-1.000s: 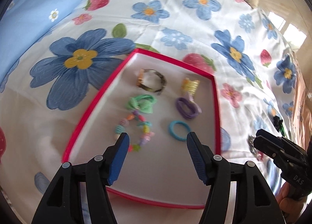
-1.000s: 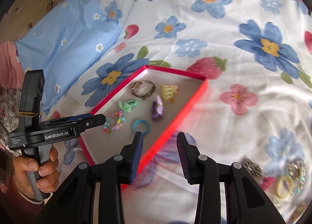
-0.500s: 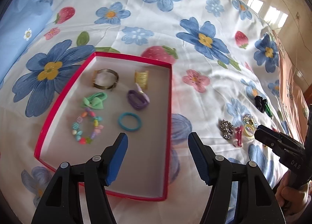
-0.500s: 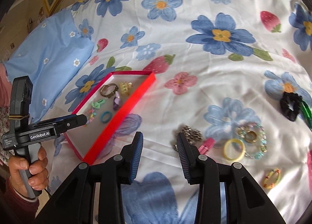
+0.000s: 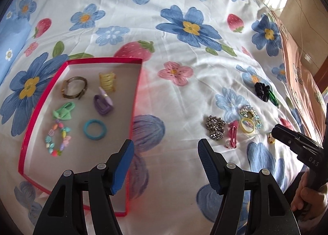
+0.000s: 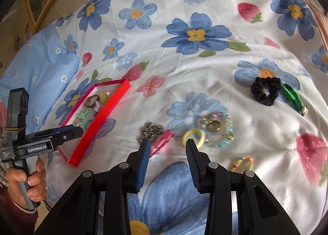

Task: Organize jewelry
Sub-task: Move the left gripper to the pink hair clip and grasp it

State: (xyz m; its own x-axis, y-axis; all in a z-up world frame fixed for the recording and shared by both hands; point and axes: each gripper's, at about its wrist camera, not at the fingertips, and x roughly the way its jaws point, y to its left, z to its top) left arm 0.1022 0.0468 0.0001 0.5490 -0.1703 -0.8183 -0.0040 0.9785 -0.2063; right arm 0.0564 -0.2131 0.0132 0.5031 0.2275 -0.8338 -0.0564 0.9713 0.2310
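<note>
A red-rimmed tray (image 5: 137, 95) (image 6: 98, 120) lies on the flowered bedsheet and holds several pieces, among them a teal ring (image 5: 94, 129), a purple hair tie (image 5: 103, 102) and a bead bracelet (image 5: 58, 139). Loose jewelry lies to its right: a silver cluster (image 5: 215, 127) (image 6: 151, 130), a pink clip (image 5: 233, 133) (image 6: 162, 140), a yellow ring (image 5: 247, 125) (image 6: 193, 136), a sparkly bracelet (image 6: 217, 130), a black scrunchie (image 6: 265, 90). My left gripper (image 5: 166, 153) hangs open above the tray's right rim. My right gripper (image 6: 166, 153) is open just short of the pink clip and yellow ring, nothing between its fingers.
A blue pillow (image 6: 37, 75) lies at the far left of the bed. A small multicolour loop (image 6: 244, 162) and a green clip (image 6: 293, 96) lie farther right. The bed's right edge (image 5: 297, 83) drops to a wooden floor. A hand (image 6: 26, 181) holds the left gripper's handle.
Both grippers have swept right across the bed, from over the tray toward the loose jewelry pile. The tray has slid to the left in both views and the pile has come into sight.
</note>
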